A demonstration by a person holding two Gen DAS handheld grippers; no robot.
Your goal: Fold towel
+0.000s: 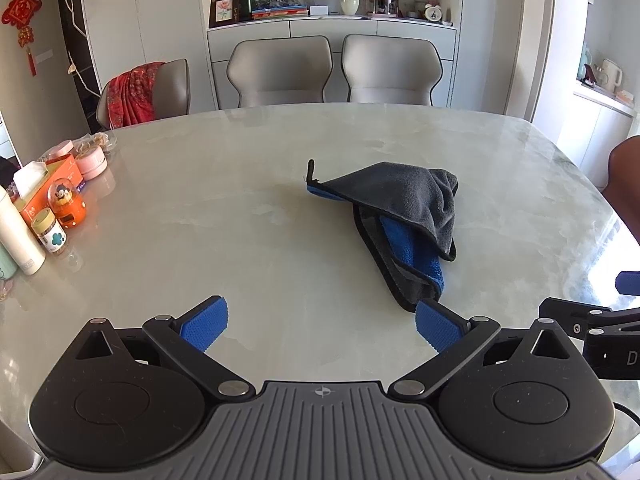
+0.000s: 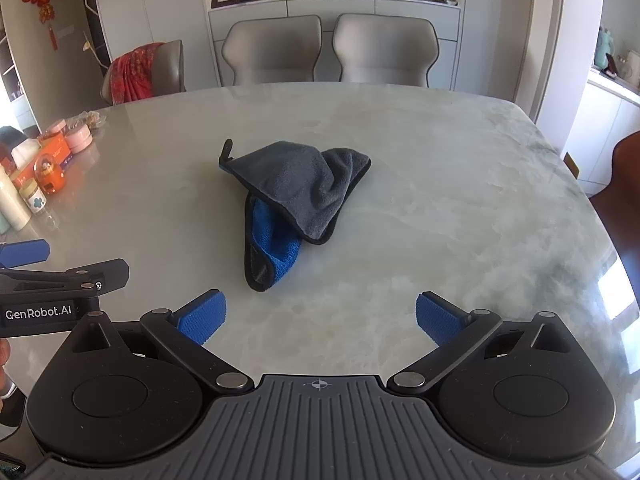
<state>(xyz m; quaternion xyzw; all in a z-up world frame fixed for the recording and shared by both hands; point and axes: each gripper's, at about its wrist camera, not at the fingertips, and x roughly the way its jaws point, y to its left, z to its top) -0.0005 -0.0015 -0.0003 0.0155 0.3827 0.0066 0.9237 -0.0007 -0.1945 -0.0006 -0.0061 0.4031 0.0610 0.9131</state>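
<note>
A grey towel with a blue underside (image 1: 404,224) lies crumpled on the pale marble table (image 1: 240,208), folded loosely over itself with a small loop tag at its far left corner. In the right wrist view the towel (image 2: 292,196) lies ahead and slightly left. My left gripper (image 1: 322,320) is open and empty, above the table; its right fingertip is close to the towel's near corner. My right gripper (image 2: 320,318) is open and empty, short of the towel. Each gripper shows at the edge of the other's view.
Bottles, jars, an orange box and a tissue pack (image 1: 48,204) stand at the table's left edge. Two grey chairs (image 1: 280,72) stand behind the far edge, another with a red cloth (image 1: 136,92) at the left. A brown chair (image 2: 624,184) is at the right.
</note>
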